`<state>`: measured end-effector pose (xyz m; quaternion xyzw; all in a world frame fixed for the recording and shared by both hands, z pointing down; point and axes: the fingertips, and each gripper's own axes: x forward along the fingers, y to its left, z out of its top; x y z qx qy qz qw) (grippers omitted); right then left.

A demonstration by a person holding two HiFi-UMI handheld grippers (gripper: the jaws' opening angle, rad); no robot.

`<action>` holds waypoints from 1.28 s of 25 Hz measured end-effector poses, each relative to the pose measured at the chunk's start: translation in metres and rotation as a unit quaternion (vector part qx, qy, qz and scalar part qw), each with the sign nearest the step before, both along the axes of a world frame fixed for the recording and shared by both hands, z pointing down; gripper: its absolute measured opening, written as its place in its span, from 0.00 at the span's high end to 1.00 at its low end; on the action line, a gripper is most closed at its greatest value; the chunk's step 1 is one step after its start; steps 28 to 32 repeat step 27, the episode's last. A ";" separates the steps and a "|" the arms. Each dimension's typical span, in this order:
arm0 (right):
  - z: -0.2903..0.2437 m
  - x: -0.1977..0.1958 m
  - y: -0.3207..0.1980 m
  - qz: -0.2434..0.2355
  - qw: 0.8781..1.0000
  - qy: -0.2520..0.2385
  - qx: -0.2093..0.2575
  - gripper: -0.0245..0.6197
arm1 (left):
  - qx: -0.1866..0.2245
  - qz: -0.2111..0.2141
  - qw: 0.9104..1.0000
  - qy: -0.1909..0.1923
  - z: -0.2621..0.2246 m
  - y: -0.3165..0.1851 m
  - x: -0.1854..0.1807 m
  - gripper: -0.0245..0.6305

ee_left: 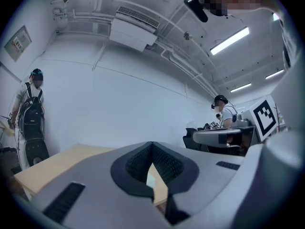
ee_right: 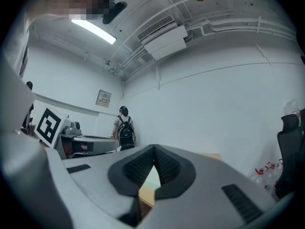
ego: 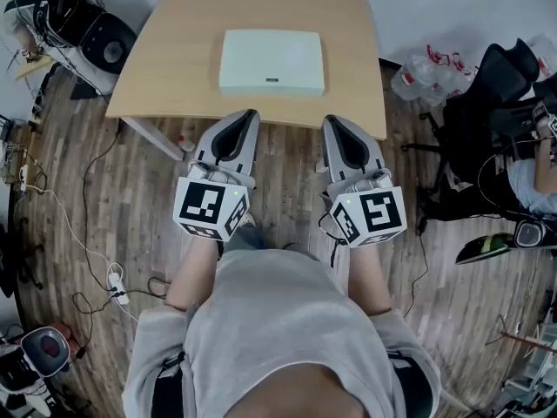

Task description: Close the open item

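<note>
A flat white case (ego: 271, 61) with rounded corners lies on the wooden table (ego: 174, 59), a small dark mark on its near edge; from above no raised lid shows. My left gripper (ego: 249, 115) and right gripper (ego: 332, 121) are held level side by side at the table's near edge, short of the case and touching nothing. Both are shut with nothing between the tips. In the left gripper view the left gripper's (ee_left: 152, 148) tips meet, and a sliver of the case (ee_left: 149, 179) shows below them. The right gripper (ee_right: 154, 149) looks the same in its own view.
A black office chair (ego: 487, 103) and a plastic bag (ego: 419, 75) stand right of the table. Cables and a power strip (ego: 117, 286) lie on the wooden floor at left, with equipment (ego: 87, 26) behind. A person with a backpack (ee_left: 31, 104) stands by the far wall.
</note>
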<state>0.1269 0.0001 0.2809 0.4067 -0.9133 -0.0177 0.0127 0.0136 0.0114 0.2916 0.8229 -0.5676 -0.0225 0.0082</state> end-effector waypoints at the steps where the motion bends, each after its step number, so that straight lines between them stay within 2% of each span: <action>1: -0.001 0.003 0.004 0.000 1.000 -0.001 0.001 0.95 | 0.001 -0.002 1.000 0.000 -0.001 0.004 0.003 0.94; 7: -0.003 0.018 0.018 -0.002 1.000 -0.008 0.003 0.95 | 0.007 -0.011 1.000 -0.001 -0.007 0.020 0.015 0.94; 16: -0.003 0.020 0.033 -0.010 1.000 -0.010 0.006 0.95 | 0.014 -0.020 1.000 -0.002 -0.008 0.039 0.017 0.94; 32: -0.006 0.017 0.029 -0.008 1.000 -0.015 0.006 0.95 | 0.015 -0.026 1.000 -0.006 -0.012 0.034 0.013 0.94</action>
